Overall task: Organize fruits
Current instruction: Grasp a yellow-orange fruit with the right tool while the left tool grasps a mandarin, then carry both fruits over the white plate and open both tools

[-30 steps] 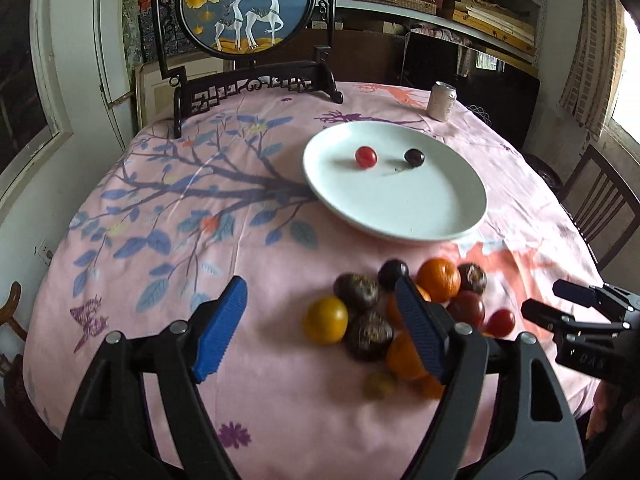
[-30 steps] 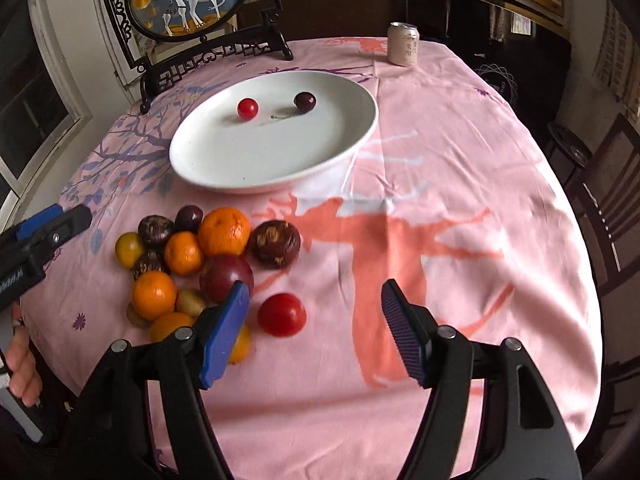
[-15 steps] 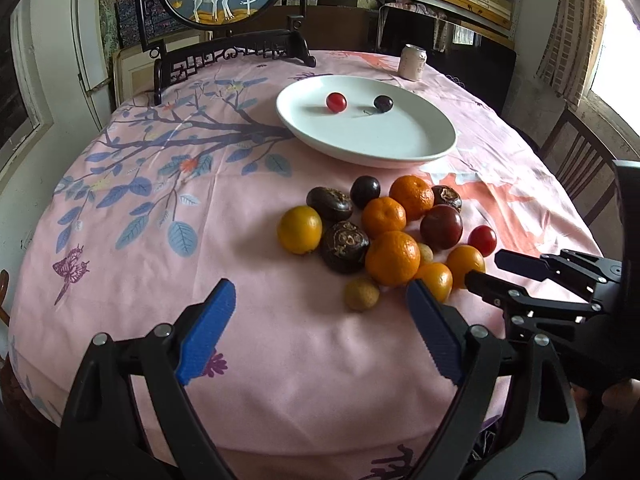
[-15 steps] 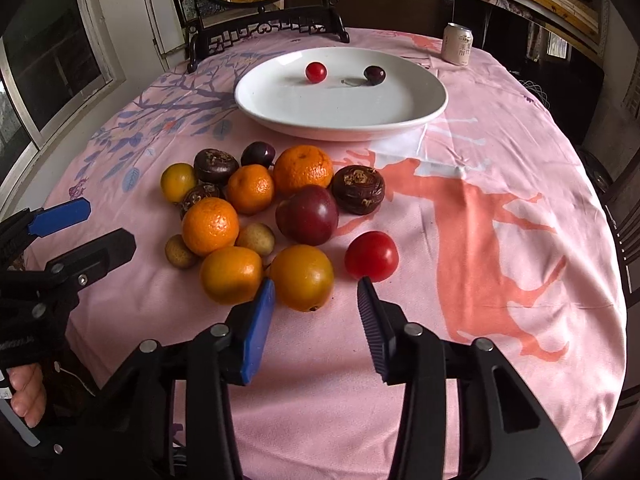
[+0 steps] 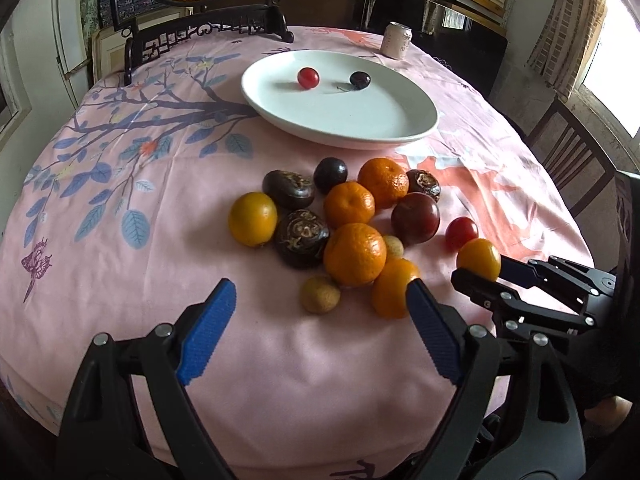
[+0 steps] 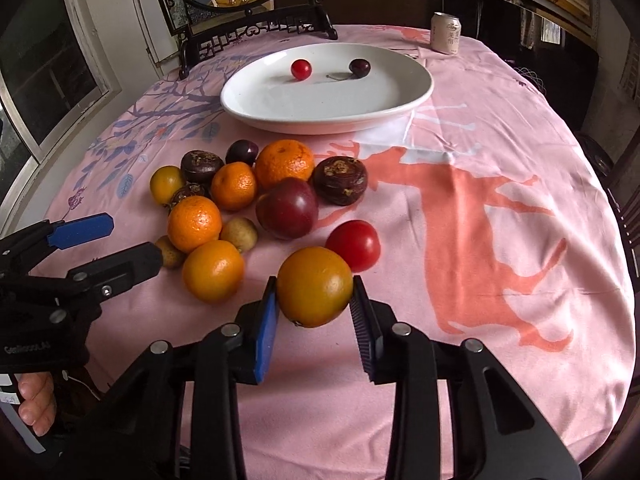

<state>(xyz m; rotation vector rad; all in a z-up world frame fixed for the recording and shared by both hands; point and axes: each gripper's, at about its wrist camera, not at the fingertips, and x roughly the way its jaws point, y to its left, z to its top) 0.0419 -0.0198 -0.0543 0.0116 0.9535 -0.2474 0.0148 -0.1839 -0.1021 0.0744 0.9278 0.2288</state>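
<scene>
A heap of fruit lies on the pink tablecloth: mandarins (image 5: 354, 254), a dark plum (image 5: 415, 217), brown wrinkled fruits (image 5: 301, 238), small tan fruits (image 5: 320, 300) and a red tomato (image 6: 354, 245). Behind the heap, a white plate (image 5: 360, 116) holds a cherry tomato (image 5: 308, 78) and a dark cherry (image 5: 360, 80). My right gripper (image 6: 314, 292) is closing on a yellow-orange fruit (image 6: 315, 286), and both blue pads touch its sides. My left gripper (image 5: 320, 292) hangs open over the near side of the heap, above a tan fruit and an orange one (image 5: 394, 294), touching nothing.
A drink can (image 5: 396, 41) stands beyond the plate. A round deer picture on a dark carved stand (image 5: 208, 30) is at the table's far edge. Wooden chairs (image 5: 576, 168) stand to the right. The table's near edge is just below both grippers.
The right jaws narrowed from wide to gripping the yellow-orange fruit. Both grippers came down and closer to the heap. The left jaws spread a little wider.
</scene>
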